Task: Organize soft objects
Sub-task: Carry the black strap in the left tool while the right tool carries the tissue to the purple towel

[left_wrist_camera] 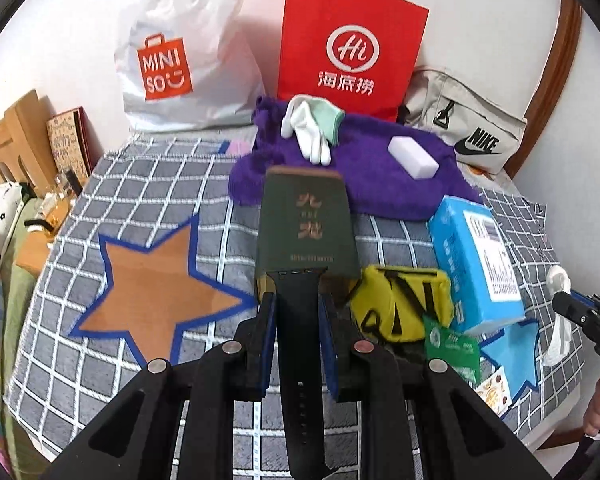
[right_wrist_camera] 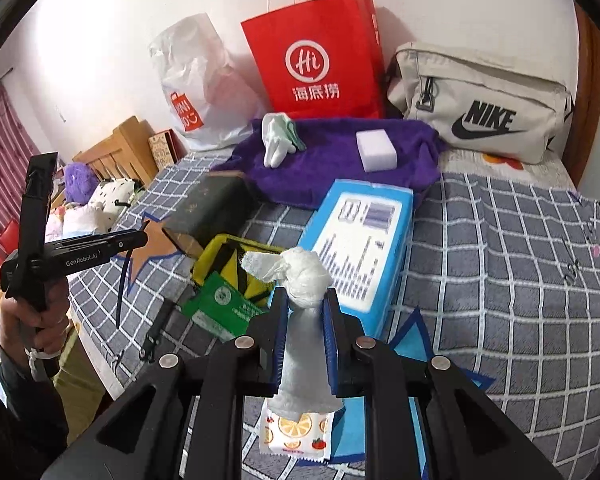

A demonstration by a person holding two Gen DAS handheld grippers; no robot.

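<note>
The right gripper (right_wrist_camera: 303, 320) is pinching a knotted white cloth (right_wrist_camera: 300, 312) about its middle; the knot bulges above the fingertips and the loose tail hangs below, over a fruit-printed packet (right_wrist_camera: 296, 438) on the checked bedcover (right_wrist_camera: 500, 260). The cloth looks light and limp, so it should squash rather than slip. Holding just under the knot, as here, seems the safest place, since the knot acts as a stop.

The left gripper (left_wrist_camera: 296, 308) is closed on a dark strap (left_wrist_camera: 300, 360), which runs lengthwise between the fingers and hangs towards the camera. It looks rubbery and bendy, likely to swing and sag, so a grip nearer its middle would steady it.

Just beyond the left gripper stands a dark green box (left_wrist_camera: 306, 224). To its right lie a yellow pouch (left_wrist_camera: 400, 304) and a blue tissue pack (left_wrist_camera: 476, 264). Further back, a white glove (left_wrist_camera: 312, 130) and a white sponge (left_wrist_camera: 413, 157) rest on a purple towel (left_wrist_camera: 380, 188), all soft, light pieces, in front of a red bag (left_wrist_camera: 348, 48).
</note>
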